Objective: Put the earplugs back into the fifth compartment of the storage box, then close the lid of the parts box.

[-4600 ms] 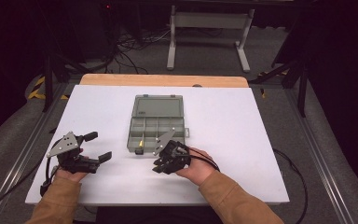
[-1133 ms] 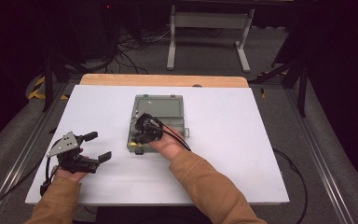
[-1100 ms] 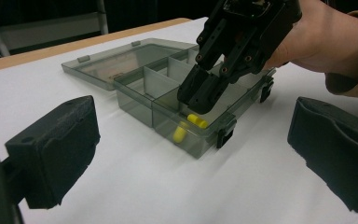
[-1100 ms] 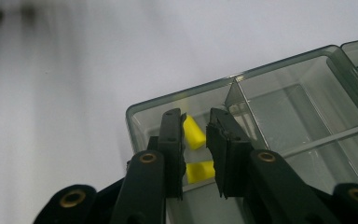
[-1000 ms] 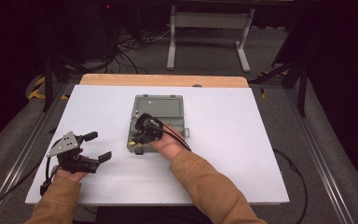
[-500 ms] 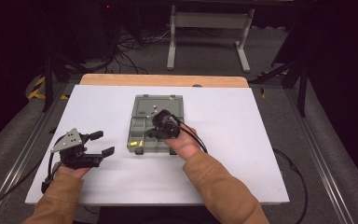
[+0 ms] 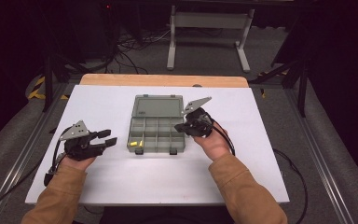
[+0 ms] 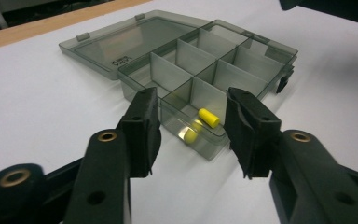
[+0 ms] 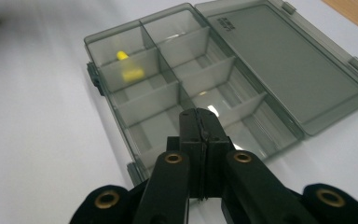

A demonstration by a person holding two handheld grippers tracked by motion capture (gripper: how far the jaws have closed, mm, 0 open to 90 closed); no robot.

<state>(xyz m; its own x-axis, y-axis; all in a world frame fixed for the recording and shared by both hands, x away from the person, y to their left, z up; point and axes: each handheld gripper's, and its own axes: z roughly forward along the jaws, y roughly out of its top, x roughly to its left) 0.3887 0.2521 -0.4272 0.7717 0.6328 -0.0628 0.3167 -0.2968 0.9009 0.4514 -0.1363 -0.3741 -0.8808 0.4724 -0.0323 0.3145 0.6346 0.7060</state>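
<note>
While the left gripper (image 7: 103, 138) rests low over the white table (image 7: 98, 102) at the near left, its jaws stand partly apart with nothing between them; they have just been closing. In the left gripper view the jaws frame the near left corner of the grey compartment box (image 8: 200, 70), which lies a short way ahead of them, not touching. The box (image 7: 156, 128) sits at the middle of the table, its clear lid (image 7: 156, 106) folded open flat on the far side. Two yellow plugs (image 7: 135, 145) lie in the near left compartment, one beside the other (image 8: 208, 117); the other compartments look bare. At the right, the right gripper (image 7: 181, 127) is held above the box's right edge, tips pointing left over the right-hand compartments. Its jaws (image 9: 199, 122) are pressed fully together, holding nothing. A brown sleeve (image 7: 242, 191) covers each forearm.
</note>
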